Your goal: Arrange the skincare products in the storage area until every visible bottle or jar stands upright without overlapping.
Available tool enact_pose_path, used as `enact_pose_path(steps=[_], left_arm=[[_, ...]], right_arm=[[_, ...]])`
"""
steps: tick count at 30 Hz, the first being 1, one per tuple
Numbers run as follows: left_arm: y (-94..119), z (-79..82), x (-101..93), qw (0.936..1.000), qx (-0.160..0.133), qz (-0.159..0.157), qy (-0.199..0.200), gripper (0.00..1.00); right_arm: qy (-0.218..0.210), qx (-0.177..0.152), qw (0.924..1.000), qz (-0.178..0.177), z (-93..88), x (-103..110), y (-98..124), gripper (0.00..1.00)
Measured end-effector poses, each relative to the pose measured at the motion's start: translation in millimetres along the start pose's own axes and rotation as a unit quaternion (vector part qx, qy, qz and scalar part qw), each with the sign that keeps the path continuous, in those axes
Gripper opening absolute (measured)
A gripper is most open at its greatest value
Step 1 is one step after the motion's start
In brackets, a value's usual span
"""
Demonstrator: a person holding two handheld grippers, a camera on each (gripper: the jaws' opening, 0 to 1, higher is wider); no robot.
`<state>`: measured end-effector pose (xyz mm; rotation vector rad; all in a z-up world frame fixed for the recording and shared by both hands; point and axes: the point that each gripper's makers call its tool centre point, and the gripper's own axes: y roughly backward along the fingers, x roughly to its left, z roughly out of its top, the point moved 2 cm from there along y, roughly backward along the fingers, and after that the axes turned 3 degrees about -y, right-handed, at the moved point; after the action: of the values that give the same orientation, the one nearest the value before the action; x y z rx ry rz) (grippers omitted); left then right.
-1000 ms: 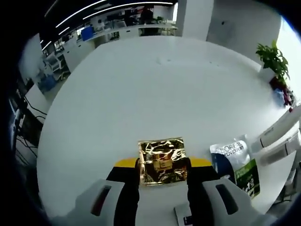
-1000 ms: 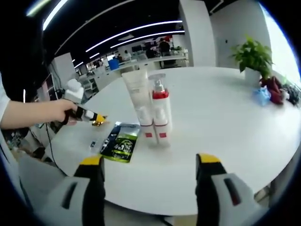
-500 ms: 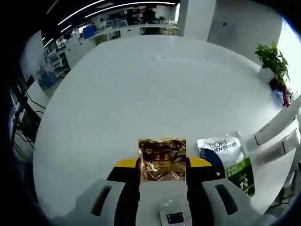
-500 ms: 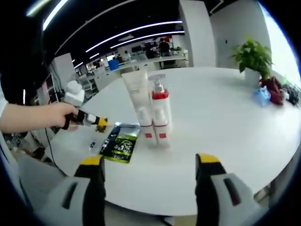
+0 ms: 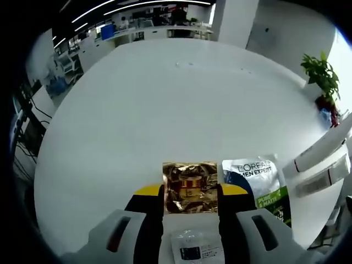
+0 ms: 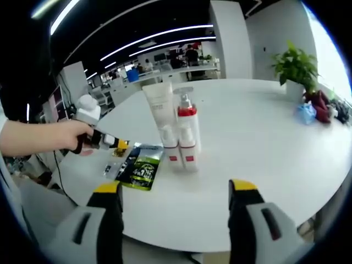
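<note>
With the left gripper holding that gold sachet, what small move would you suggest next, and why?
Probably lower the gold foil sachet onto bare white table just left of the L'Oreal Men Expert sachet, then open. The left gripper grips it above the surface, with a small clear packet lying below, so it should land overlapping neither.

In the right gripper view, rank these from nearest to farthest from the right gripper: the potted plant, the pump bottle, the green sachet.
1. pump bottle, just ahead, centre.
2. green sachet, lying flat, left; close to call with the bottle.
3. potted plant, far right edge.
</note>
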<state>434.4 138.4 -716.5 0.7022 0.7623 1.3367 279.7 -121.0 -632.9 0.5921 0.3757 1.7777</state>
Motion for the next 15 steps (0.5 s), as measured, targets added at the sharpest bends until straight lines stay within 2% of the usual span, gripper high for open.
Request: enact_pose_path(steps=[8, 13, 15], left_arm=[[-1.9, -2.6, -0.3, 0.9998, -0.002, 0.007, 0.017, 0.36], [-4.6, -4.4, 0.8, 0.9997, 0.001, 0.011, 0.024, 0.43], [-4.9, -5.6, 0.7, 0.9997, 0.002, 0.011, 0.023, 0.42]], right_arm=[[-0.001, -0.001, 1.0000, 0.000, 0.0, 0.0, 0.1, 0.79], [-0.001, -0.001, 1.0000, 0.000, -0.1, -0.3, 0.0, 0.79], [-0.001, -0.001, 1.0000, 0.000, 0.1, 0.0, 0.1, 0.79]])
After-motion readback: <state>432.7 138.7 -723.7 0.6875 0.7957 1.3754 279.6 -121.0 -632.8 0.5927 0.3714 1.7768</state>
